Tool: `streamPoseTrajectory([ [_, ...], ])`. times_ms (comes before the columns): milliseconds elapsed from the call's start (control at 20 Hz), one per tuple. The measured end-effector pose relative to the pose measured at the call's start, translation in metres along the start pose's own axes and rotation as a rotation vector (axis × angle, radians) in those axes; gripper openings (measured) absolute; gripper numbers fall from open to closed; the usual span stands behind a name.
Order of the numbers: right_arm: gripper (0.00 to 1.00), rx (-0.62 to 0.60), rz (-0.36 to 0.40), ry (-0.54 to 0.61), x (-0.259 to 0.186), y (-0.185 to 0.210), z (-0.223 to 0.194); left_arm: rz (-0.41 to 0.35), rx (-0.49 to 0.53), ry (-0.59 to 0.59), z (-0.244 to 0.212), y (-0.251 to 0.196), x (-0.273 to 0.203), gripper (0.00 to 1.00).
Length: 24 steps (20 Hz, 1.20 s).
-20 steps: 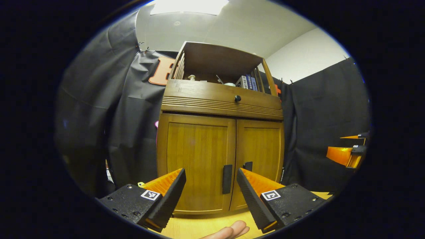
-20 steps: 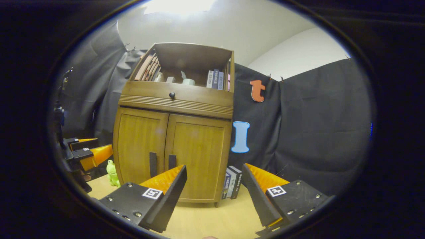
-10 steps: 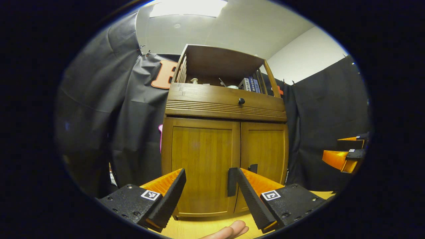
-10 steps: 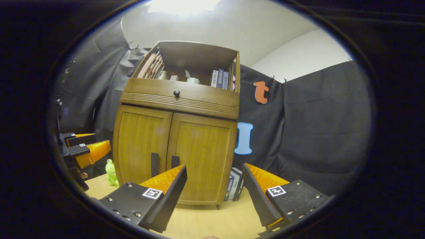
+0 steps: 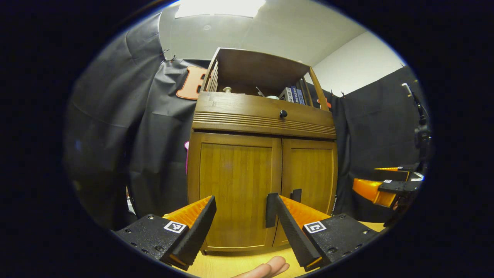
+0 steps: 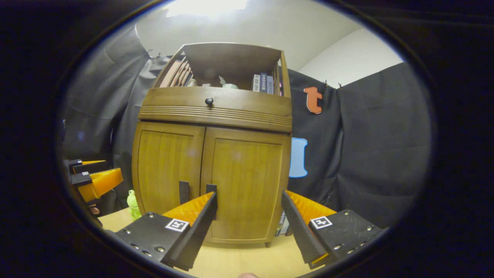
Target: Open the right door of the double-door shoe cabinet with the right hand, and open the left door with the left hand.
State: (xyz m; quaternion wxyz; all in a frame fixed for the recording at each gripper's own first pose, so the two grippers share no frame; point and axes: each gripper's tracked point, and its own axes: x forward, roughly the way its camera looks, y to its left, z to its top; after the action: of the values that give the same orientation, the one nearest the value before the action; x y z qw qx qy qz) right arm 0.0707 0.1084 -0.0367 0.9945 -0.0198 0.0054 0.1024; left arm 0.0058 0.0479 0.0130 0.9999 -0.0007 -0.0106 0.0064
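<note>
Cabinet looms larger than before in the right gripper view, both doors shut. Right gripper and left gripper hold fingers spread, gripping nothing. Frog figure stands beside the cabinet.

The wooden shoe cabinet stands upright on a light wooden floor, both doors shut. The left door and right door meet at the middle, each with a dark upright handle by the seam: left handle, right handle.
</note>
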Motion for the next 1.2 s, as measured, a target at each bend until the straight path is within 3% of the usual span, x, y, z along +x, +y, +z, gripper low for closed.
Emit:
streamPoseTrajectory([
  [150, 0.99, 0.018, 0.038, 0.026, 0.037, 0.015, -0.011, -0.006, -0.016, 0.022, -0.006, 0.0, 0.004, 0.92],
  [450, 0.95, 0.078, 0.125, 0.082, 0.094, 0.063, -0.036, -0.004, -0.033, 0.038, -0.013, 0.004, 0.008, 0.91],
  [550, 0.99, 0.087, 0.159, 0.093, 0.107, 0.085, -0.044, -0.016, -0.036, 0.049, -0.016, 0.0, 0.01, 0.91],
  [600, 0.99, 0.088, 0.169, 0.103, 0.114, 0.094, -0.048, -0.029, -0.03, 0.049, -0.016, -0.005, 0.009, 0.95],
  [750, 0.94, 0.085, 0.15, 0.13, 0.129, 0.107, -0.065, -0.037, -0.056, 0.062, -0.021, -0.011, 0.008, 0.91],
  [800, 0.99, 0.095, 0.117, 0.12, 0.134, 0.104, -0.064, -0.05, -0.074, 0.068, -0.023, -0.018, 0.008, 0.92],
  [900, 0.94, 0.116, 0.122, 0.129, 0.141, 0.111, -0.067, -0.096, -0.057, 0.095, -0.03, -0.034, 0.008, 0.95],
  [950, 0.89, 0.113, 0.106, 0.139, 0.143, 0.11, -0.07, -0.112, -0.049, 0.099, -0.032, -0.041, 0.009, 0.92],
  [1050, 0.49, 0.085, 0.018, 0.154, 0.146, 0.091, -0.075, -0.122, -0.055, 0.11, -0.037, -0.047, 0.006, 0.95],
  [1150, 0.1, 0.115, 0.062, 0.175, 0.151, 0.097, -0.078, -0.133, -0.059, 0.126, -0.043, -0.057, 0.004, 0.95],
  [1200, 0.22, 0.134, 0.073, 0.177, 0.148, 0.098, -0.076, -0.14, -0.055, 0.132, -0.045, -0.061, 0.002, 0.91],
])
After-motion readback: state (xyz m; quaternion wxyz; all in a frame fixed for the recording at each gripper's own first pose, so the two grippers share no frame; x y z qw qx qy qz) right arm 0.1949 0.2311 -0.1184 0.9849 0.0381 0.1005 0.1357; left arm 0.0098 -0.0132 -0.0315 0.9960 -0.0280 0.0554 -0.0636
